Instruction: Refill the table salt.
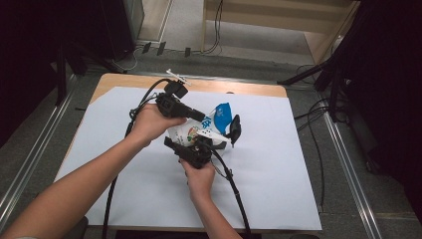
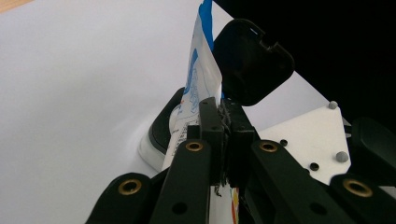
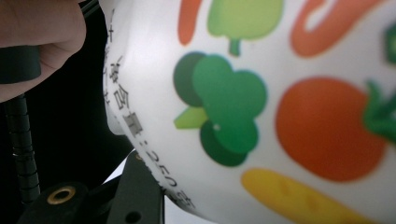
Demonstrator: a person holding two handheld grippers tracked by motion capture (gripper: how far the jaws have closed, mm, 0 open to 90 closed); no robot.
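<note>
My two hands come up from the near edge of the table. My right gripper [image 1: 199,149] is the nearer one. Its jaws sit around the fat lower part of the bag [image 1: 196,132], and the bag presses right up to its camera, so I see the pictures on it up close: green broccoli [image 3: 224,109], a red tomato [image 3: 329,128] and a yellow shape [image 3: 299,196]. The bag is white, smooth and shiny, and it bulges like a pillow.

My left gripper [image 1: 199,117] is a little farther out. Its jaws are pressed together on the thin flat top edge of the bag [image 2: 201,79], where the white turns blue. The bag hangs in the air between both grippers, above the middle of the table.

One black, rounded jaw pad of my right gripper [image 2: 252,60] sticks up just beside the bag's top. Black cables [image 1: 234,189] trail back toward me.

Under it all lies a big white paper sheet [image 1: 278,169], flat and plain. The wooden table [image 1: 234,87] peeks out at the far edge. Past that is grey floor [image 1: 249,64] with more wires.
</note>
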